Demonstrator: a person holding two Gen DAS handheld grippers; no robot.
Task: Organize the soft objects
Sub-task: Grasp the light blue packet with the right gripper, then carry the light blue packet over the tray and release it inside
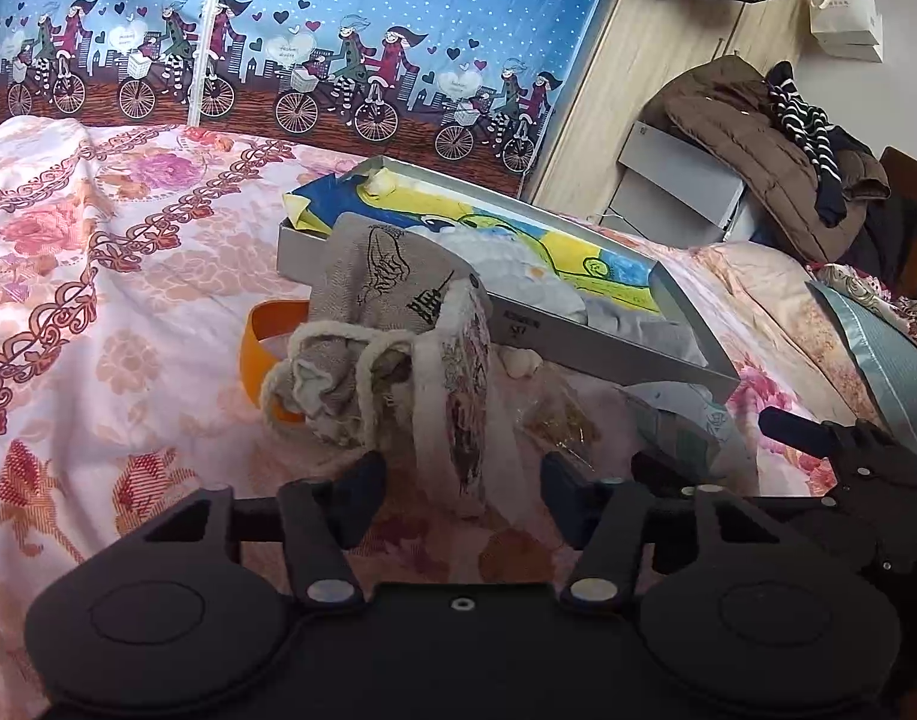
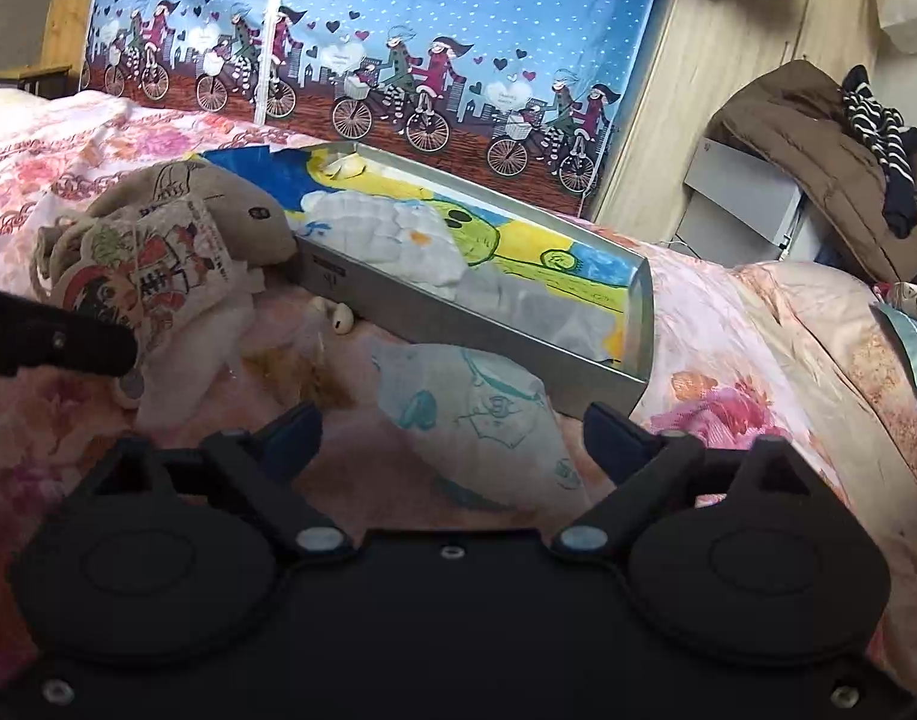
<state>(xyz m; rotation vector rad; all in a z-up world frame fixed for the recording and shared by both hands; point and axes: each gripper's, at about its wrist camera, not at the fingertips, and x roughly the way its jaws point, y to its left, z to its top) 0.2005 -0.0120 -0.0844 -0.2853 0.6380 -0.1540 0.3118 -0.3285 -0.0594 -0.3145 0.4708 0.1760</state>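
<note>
On the floral bedspread (image 1: 98, 276), a white pouch with a cartoon print (image 1: 458, 396) stands on edge between the fingers of my left gripper (image 1: 461, 474). The pads stand clear of it on both sides, so the gripper is open. A beige drawstring bag (image 1: 386, 276) leans on the grey box (image 1: 608, 336), which holds white cloth on coloured paper. In the right wrist view my right gripper (image 2: 452, 429) is open around the near end of a pale blue printed cloth (image 2: 476, 414) that lies in front of the grey box (image 2: 488, 354).
An orange band (image 1: 251, 354) lies left of the bags. An earbud (image 2: 341, 321) and a crinkly clear packet (image 1: 560, 420) lie by the box. A blue bicycle-print curtain (image 1: 338, 30) backs the bed. A brown jacket (image 1: 752, 150) is piled at right, beside a blue-grey pillow (image 1: 878, 348).
</note>
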